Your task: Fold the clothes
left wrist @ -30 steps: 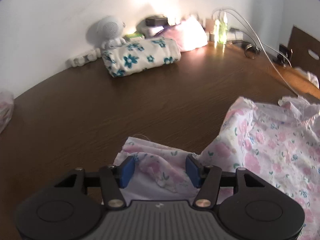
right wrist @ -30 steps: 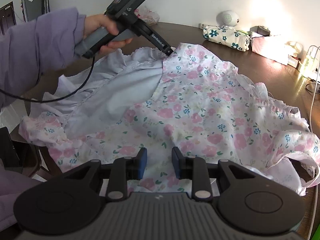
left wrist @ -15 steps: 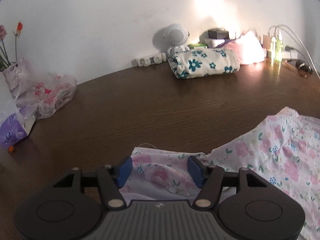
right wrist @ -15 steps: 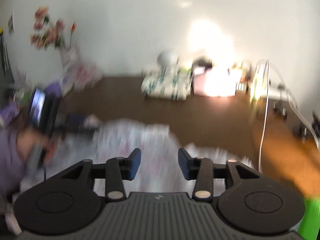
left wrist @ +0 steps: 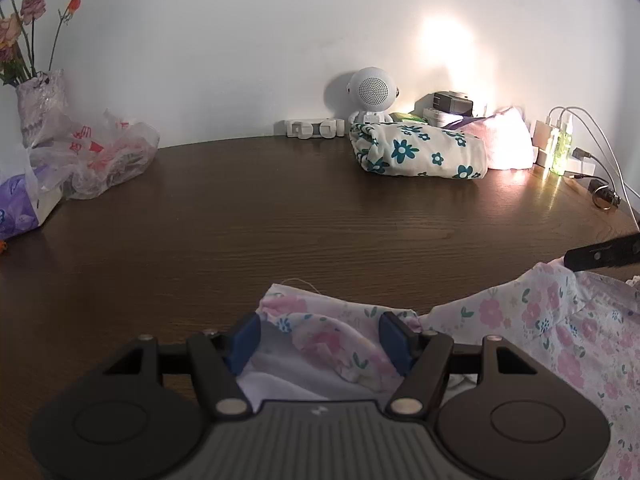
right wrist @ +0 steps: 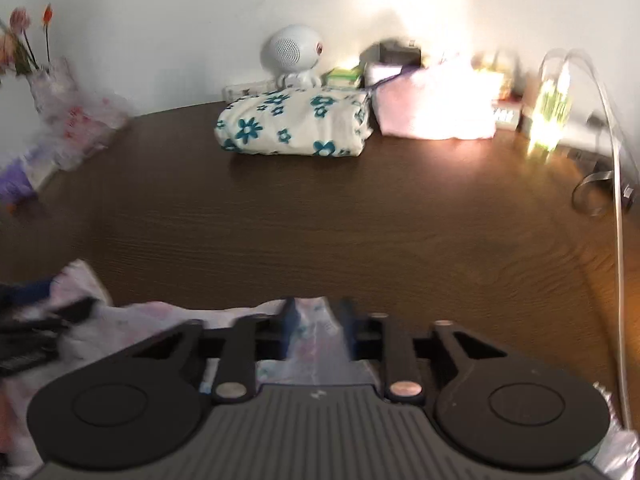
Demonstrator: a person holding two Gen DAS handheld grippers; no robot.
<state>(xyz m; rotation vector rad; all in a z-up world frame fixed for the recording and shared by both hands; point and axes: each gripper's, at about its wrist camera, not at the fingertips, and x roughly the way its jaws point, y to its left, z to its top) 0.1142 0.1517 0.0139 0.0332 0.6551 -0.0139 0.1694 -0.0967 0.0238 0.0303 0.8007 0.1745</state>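
Observation:
A white garment with pink flowers (left wrist: 540, 320) lies crumpled on the dark wooden table (left wrist: 280, 220). My left gripper (left wrist: 320, 336) straddles a fold of its edge; the jaws are opening and the blue pads (left wrist: 244, 340) stand apart from the cloth. In the right wrist view the same garment (right wrist: 140, 320) shows blurred. My right gripper (right wrist: 317, 320) is closing, its jaws narrow with a bunch of fabric pinched between them. One of its black fingers (left wrist: 600, 256) reaches in over the garment's far right edge in the left wrist view.
At the back wall sit a folded cream cloth with teal flowers (left wrist: 420, 152), a white round speaker figure (left wrist: 372, 90), a pink cloth (left wrist: 508, 144), and chargers with cables (left wrist: 560, 144). Plastic bags (left wrist: 100, 156) and a flower vase (left wrist: 40, 104) stand at the left.
The right gripper swept from above the spread garment to its far edge and its jaws narrowed onto fabric. The left view rolled level and shifted sideways; its jaws stand slightly wider.

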